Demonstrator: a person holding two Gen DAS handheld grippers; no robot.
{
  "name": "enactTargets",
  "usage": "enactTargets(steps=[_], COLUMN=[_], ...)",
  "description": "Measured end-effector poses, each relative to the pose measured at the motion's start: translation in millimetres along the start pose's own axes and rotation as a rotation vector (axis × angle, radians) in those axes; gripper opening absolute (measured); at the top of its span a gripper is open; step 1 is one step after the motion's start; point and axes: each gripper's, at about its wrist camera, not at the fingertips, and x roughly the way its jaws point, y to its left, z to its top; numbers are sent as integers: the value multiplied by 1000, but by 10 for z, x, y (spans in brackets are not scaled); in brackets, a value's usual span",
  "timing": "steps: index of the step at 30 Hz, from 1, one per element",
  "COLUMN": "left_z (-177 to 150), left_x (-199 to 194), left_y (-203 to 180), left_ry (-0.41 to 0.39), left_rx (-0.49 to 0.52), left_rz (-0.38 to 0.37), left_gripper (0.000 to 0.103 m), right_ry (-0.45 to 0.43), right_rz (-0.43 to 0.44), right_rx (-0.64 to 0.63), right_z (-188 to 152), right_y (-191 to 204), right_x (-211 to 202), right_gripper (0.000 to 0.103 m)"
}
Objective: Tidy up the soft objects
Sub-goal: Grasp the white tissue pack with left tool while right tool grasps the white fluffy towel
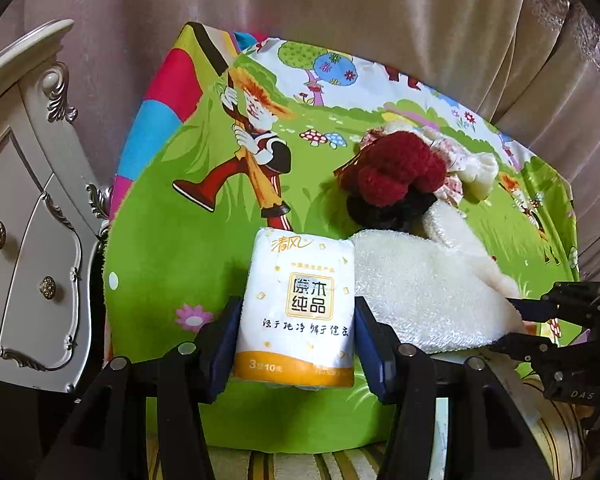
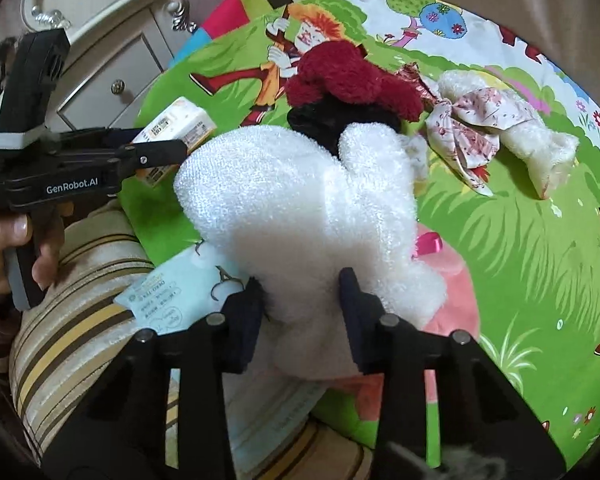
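Note:
My left gripper [image 1: 296, 320] is shut on a white and orange tissue pack [image 1: 300, 308], held upright over the green cartoon mat [image 1: 204, 240]; the pack also shows in the right wrist view [image 2: 180, 128] between the left gripper's fingers [image 2: 156, 152]. My right gripper [image 2: 300, 304] is shut on a white fluffy towel [image 2: 300, 208], which also shows in the left wrist view [image 1: 420, 292]. A dark red knitted piece [image 2: 348, 80] lies on a black soft item [image 2: 328, 120] behind the towel. A cream plush with a floral bow [image 2: 496, 128] lies to the right.
A white ornate cabinet [image 1: 28, 220] with drawer knobs stands left of the mat. Beige curtains [image 1: 380, 20] hang behind. A striped cushion [image 2: 80, 280] and a pale blue packet [image 2: 172, 296] lie at the mat's near left edge.

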Motion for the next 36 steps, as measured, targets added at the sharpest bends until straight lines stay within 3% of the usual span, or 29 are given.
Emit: enactTargets(steps=[5,14,36], left_z=[17,36,36], left_x=[-63,-193,-434], left_y=[8,-23,-488], left_ry=[-17,-45,-67], left_rx=[-21,-43,16], left_rz=[-17,-46,-114], left_gripper=[54,54,54], right_ry=[-37,-139,-273], right_rz=[27,49,36], right_rx=[40,141,306], right_z=[-7,-76,-587], right_y=[-55,-232,-608], right_x=[-96,-424,-1073], right_gripper=[30,25,22])
